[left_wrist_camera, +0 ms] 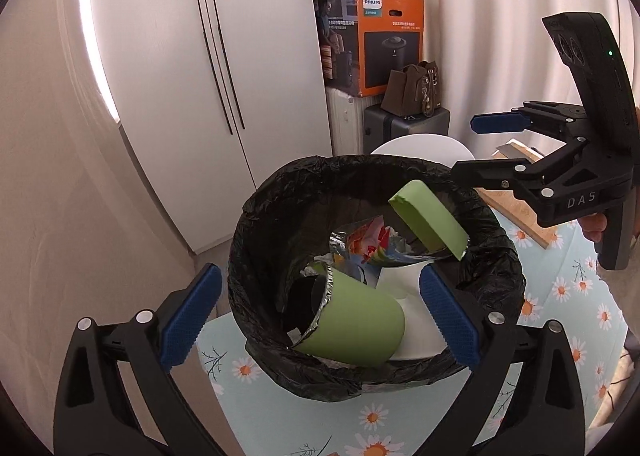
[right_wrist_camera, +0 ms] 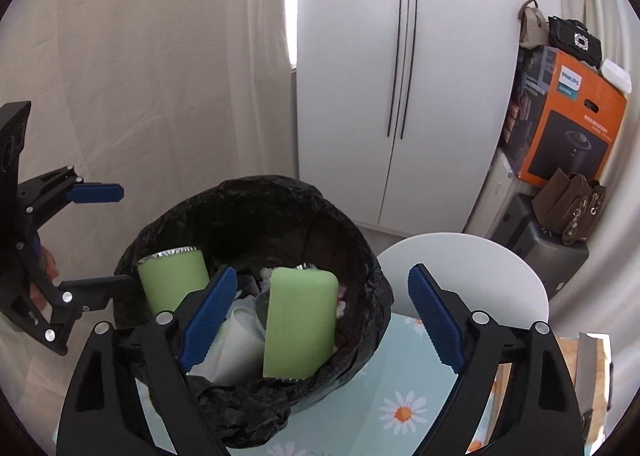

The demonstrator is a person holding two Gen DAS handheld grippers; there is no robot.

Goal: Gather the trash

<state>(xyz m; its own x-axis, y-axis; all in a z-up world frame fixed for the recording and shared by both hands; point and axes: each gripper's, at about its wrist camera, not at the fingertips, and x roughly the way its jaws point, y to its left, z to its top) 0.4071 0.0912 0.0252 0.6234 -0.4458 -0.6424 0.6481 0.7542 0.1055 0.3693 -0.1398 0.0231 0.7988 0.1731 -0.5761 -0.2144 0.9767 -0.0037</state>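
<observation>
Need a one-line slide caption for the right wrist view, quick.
Open right gripper above the black-lined trash bin holding two green wrappers, left gripper open alongside.

An orange Philips box (left_wrist_camera: 370, 40) stands beside a white wardrobe (left_wrist_camera: 208, 68). A brown handbag (left_wrist_camera: 412, 90) sits on a dark suitcase (left_wrist_camera: 404, 128), behind a white round chair back (right_wrist_camera: 460, 272).

black tongs (left_wrist_camera: 320, 316), ribbed blue pads (left_wrist_camera: 192, 312), seemingly rubber
</observation>
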